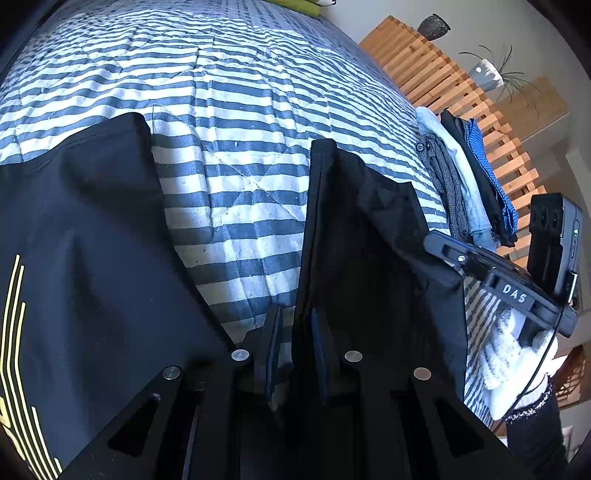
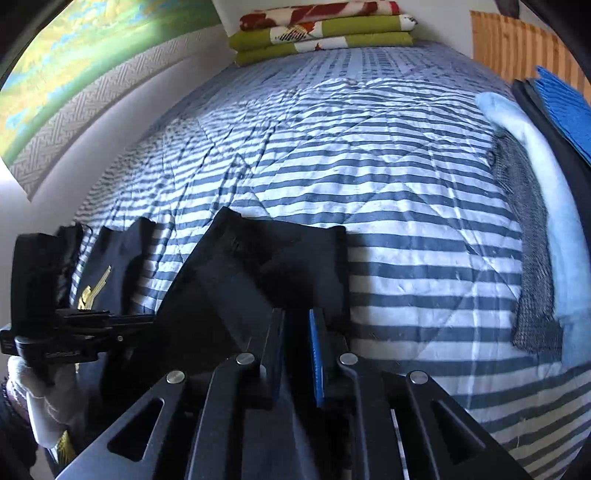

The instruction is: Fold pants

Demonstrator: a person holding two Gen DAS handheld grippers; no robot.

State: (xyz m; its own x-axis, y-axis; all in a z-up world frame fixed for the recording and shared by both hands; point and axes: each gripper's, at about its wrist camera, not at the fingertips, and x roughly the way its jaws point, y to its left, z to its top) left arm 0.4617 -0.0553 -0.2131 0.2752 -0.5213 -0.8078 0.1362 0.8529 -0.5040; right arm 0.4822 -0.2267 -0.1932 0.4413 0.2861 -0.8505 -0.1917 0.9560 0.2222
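Observation:
Black pants (image 1: 369, 236) lie on the striped bedspread (image 1: 236, 155), with a second part bearing yellow lines (image 1: 92, 240) at the left. My left gripper (image 1: 296, 312) stands slightly open over a long edge of the pants. That edge runs up between the fingers, and striped cover shows in the gap. My right gripper (image 2: 296, 314) is also slightly open, low over the dark cloth (image 2: 251, 266), with fabric under the gap and no pad pressing on it. A white-gloved hand (image 1: 509, 358) holds the right gripper, whose fingers (image 1: 447, 251) rest at the pants' right side.
A row of folded clothes (image 2: 535, 240) lies along the bed's right edge, beside a slatted wooden board (image 1: 443, 85) with plant pots. Folded green and red blankets (image 2: 321, 33) sit at the far end. A wall (image 2: 110, 147) runs along the left.

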